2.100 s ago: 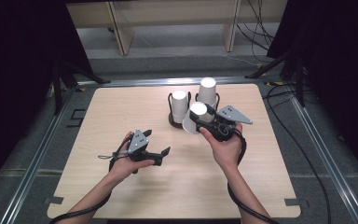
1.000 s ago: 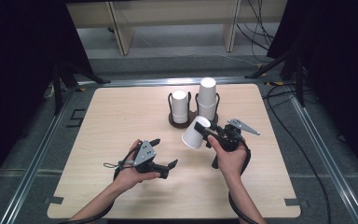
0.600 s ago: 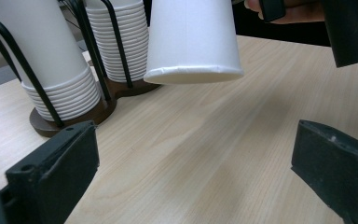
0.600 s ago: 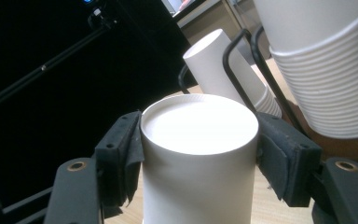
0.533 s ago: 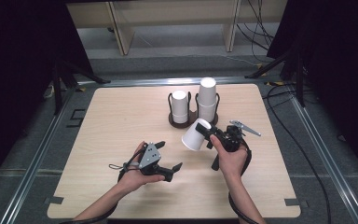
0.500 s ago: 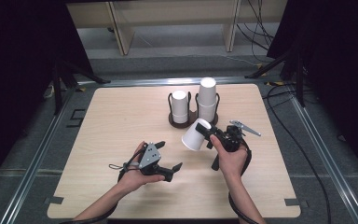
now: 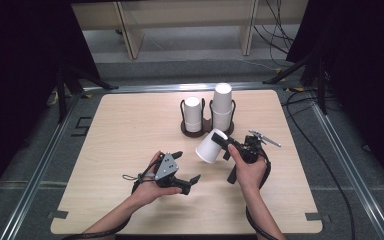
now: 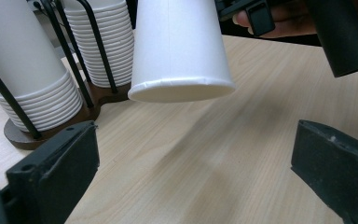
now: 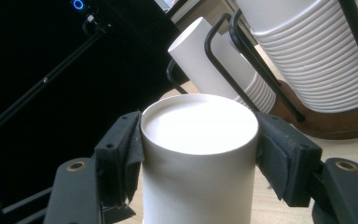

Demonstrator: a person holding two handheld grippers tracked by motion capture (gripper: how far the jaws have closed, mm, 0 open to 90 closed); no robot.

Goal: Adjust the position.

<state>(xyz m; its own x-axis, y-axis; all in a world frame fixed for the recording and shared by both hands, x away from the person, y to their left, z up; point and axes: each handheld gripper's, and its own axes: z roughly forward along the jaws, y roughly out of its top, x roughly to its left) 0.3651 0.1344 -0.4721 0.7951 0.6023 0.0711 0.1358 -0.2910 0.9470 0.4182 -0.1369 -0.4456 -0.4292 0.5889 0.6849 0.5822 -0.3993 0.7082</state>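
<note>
Holding a single white paper cup (image 7: 211, 145) in the air, the right gripper (image 7: 228, 145) has its jaws closed on the cup's narrow closed end; the right gripper view shows a pad pressed against each side of the wall just below the flat base. The cup lies tilted over, its open mouth pointing toward the person's left and slightly down, clear of the worktop (image 7: 125, 125) and just in front of the cup holder (image 7: 206, 129). That holder, a dark wooden base with black wire loops, stands near the middle rear of the worktop and carries two stacks of nested upside-down cups: a shorter left stack (image 7: 193, 114) and a taller right stack (image 7: 222, 106).

The left gripper (image 7: 186, 180) sits lower and nearer the person, gripping nothing. Its jaws stand wide apart, and in the left gripper view the cup's rim (image 8: 182, 91) hangs ahead of and above them, between the two but not touched.

Judging from this, one cup seems to have been separated from a stack, so the pulling-off step looks done. What is left appears to be either a handover, with the spread left jaws closing on the cup's open end, or setting the cup down on the bare worktop. No loose cup stands on the worktop, so this looks like an early stage, with both stacks largely full.
</note>
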